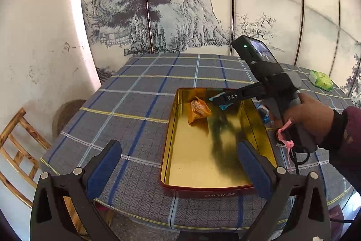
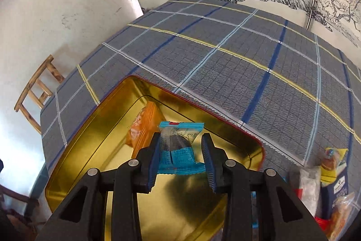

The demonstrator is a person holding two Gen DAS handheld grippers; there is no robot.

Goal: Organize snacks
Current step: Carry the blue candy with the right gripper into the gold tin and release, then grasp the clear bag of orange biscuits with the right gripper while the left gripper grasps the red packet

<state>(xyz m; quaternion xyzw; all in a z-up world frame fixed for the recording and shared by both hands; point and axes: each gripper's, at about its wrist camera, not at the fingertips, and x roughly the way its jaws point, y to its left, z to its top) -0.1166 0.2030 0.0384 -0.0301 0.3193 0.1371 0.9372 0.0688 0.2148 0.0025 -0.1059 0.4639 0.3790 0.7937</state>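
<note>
Dropping a blue snack packet (image 2: 180, 146) into the gold-lined tin (image 2: 94, 125) looks like the step in hand. The packet sits between the right gripper (image 2: 181, 150) pads, which stand apart; whether both pads touch it I cannot tell. Just ahead and left of it lies an orange packet (image 2: 144, 128) on the tin floor. Next, the packet must fall free, then the gripper goes to the pile of snacks (image 2: 331, 184) at its right, cut off by the frame edge. The left gripper (image 1: 180, 162) hangs spread wide, empty, over the tin's near end.

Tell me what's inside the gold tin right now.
One orange snack packet lies on the floor of the tin. The right gripper has a blue packet between its fingers above it. That packet hides part of the floor.
</note>
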